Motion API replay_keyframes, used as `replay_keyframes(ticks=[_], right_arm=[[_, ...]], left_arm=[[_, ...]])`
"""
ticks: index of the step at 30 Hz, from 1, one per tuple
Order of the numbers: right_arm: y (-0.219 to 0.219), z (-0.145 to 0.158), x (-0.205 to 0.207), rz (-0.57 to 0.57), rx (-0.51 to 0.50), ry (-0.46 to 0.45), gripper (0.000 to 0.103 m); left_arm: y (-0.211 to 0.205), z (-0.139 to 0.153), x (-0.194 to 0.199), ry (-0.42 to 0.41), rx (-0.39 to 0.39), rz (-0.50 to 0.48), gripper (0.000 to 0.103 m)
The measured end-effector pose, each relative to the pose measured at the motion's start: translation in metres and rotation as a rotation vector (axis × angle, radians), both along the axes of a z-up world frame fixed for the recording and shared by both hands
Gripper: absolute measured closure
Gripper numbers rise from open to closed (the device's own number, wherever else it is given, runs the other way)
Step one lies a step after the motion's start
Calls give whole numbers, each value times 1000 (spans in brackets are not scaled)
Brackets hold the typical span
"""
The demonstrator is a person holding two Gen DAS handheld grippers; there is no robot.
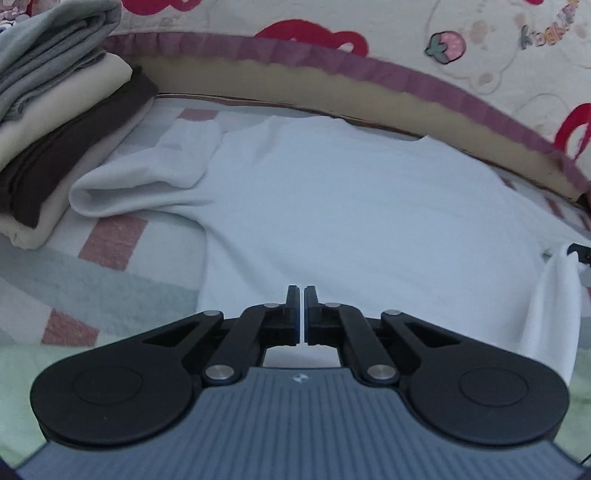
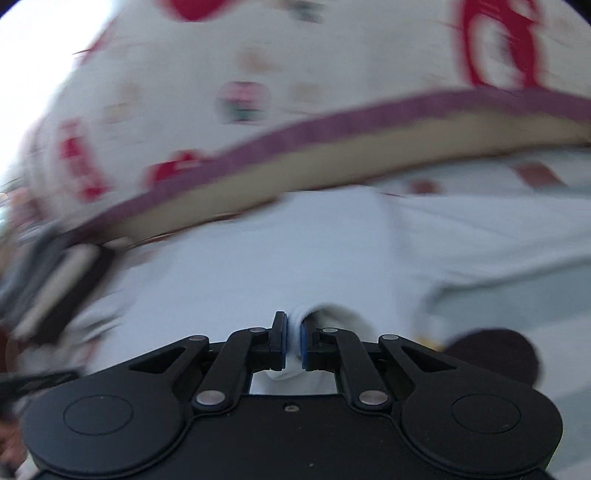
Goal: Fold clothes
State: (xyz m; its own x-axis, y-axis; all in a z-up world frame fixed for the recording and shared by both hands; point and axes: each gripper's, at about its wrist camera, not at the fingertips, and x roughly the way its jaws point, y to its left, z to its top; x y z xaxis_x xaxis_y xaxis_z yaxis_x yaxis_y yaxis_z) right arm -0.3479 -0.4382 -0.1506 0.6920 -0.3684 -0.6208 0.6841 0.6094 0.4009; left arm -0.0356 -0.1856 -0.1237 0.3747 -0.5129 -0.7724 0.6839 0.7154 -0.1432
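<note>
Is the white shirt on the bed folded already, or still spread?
Mostly spread: the white shirt lies flat, one sleeve out sideways. The right gripper pinches a bunched edge.

white garment (image 1: 332, 206): one, spread flat mid-bed
folded clothes (image 1: 55, 122): one stack at the bed's far left edge, about four pieces, exact count unclear
grippers: two, left gripper (image 1: 301, 314), right gripper (image 2: 293, 341)
printed quilt (image 1: 406, 33): one along the far edge

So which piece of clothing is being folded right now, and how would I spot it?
Look at the striped bed cover below the cartoon-print quilt. Spread flat across it is the white shirt, right of the folded pile. It alone lies unfolded, its edge pinched in the right gripper.
</note>
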Motion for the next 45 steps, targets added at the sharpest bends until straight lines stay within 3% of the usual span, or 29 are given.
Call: replay_keyframes(ticks=[3,4,5,7,11,14,16,17,19,22,27,29,31,33,36,40,41,43,45], right_arm=[[-14,-11,0,-68,9,48,93],[-14,-12,-1,-67,7,47,93],[-12,-12,-2,-55,-1,31,93],[-6,-11,-4,-30,-17,-2,93],[4,-10,-8,19,-48,-69,92],[12,-9,-12,56,-72,-119,79],[17,-9,-14,81,-88,-152,37],[20,-8,-15,93,-95,-168,33],[27,-10,-21,105,-84,-178,33],[38,-15,-34,115,-49,-177,33],[45,-33,-50,70,83,-178,32],[46,-41,-47,103,156,-179,32],[54,-41,-41,168,164,-162,32],[62,-40,-35,233,171,-144,32],[84,-42,-19,332,142,-70,33],[102,-46,-2,349,52,-5,35],[101,-46,2,338,29,0,39],[99,-47,11,318,-16,17,81],[92,-41,23,320,-33,24,89]], left_arm=[[17,9,-10,56,-48,-26,94],[25,12,-15,79,-65,-32,84],[32,14,-19,103,-81,-37,62],[45,10,-31,149,-71,4,34],[61,-9,-47,239,-49,68,32],[63,-28,-51,359,-45,55,31],[60,-38,-58,459,-72,-25,41],[58,-38,-62,468,-101,-65,64],[51,-33,-69,402,-77,-110,85],[38,-25,-65,330,-57,-128,89],[16,-13,-26,280,-200,-63,90],[7,-19,-10,269,-227,-25,90],[-1,-25,5,256,-255,11,90],[-2,-32,10,208,-285,16,87],[8,-39,9,247,-313,34,86],[17,-29,7,249,-333,7,57],[21,-27,4,248,-343,-2,55],[32,-24,1,249,-368,1,55],[44,-24,3,255,-379,35,55]])
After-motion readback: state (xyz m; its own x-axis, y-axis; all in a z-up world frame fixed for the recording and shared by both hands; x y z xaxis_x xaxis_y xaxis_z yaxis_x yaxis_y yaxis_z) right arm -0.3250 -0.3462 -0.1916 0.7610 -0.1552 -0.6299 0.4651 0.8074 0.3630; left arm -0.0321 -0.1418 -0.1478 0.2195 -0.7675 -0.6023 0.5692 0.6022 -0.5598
